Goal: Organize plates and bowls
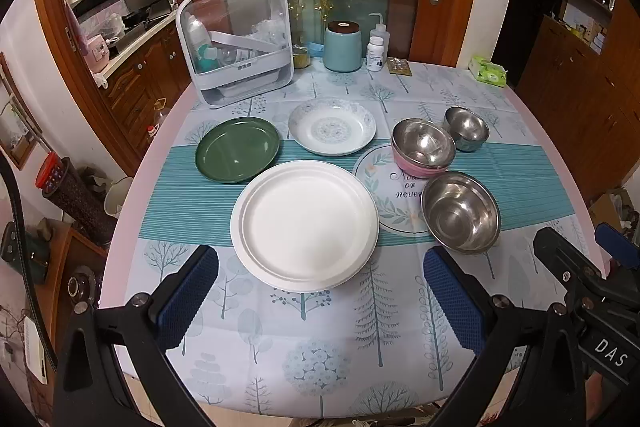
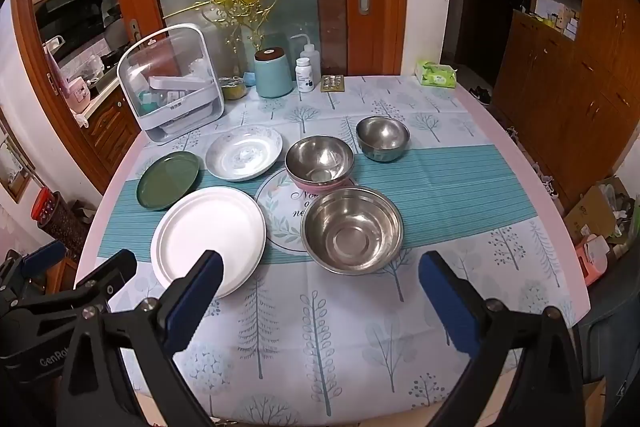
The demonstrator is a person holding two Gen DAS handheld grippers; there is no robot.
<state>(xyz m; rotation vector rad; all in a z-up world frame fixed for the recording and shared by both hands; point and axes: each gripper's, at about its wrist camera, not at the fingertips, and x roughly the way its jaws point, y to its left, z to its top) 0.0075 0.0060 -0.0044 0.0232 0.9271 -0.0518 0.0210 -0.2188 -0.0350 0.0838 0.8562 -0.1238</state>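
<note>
- The left gripper [image 1: 320, 291] hovers above the near edge of the table [image 1: 132, 227], its blue-padded fingers [image 1: 188, 297] spread wide with nothing between them.
- The right gripper [image 2: 320, 301] hangs beside it, jaws likewise wide apart and empty.
- A large white plate [image 1: 305, 225], plain and matte with a raised rim, lies nearest the left gripper on the tree-print tablecloth [image 1: 320, 347].
- Behind it to the left sits a dark green plate [image 1: 237, 149], glossy and shallow.
- Just right of the green one is a white plate with a pale blue floral pattern [image 1: 332, 125], deeper in the middle.
- A large steel bowl [image 2: 352, 229] stands upright, its shiny inside reflecting light, overlapping the edge of a round printed mat [image 2: 280, 211].
- A medium steel bowl [image 2: 319, 158] is nested in a pink bowl [image 2: 316, 184] at the mat's far side.
- A smaller steel bowl [image 2: 383, 138] with a bluish outside stands apart, further back to the right.
- Along the far edge stand a clear-lidded storage box [image 1: 236, 43], a pale blue canister [image 1: 342, 45] and a white pill bottle [image 1: 376, 53].
</note>
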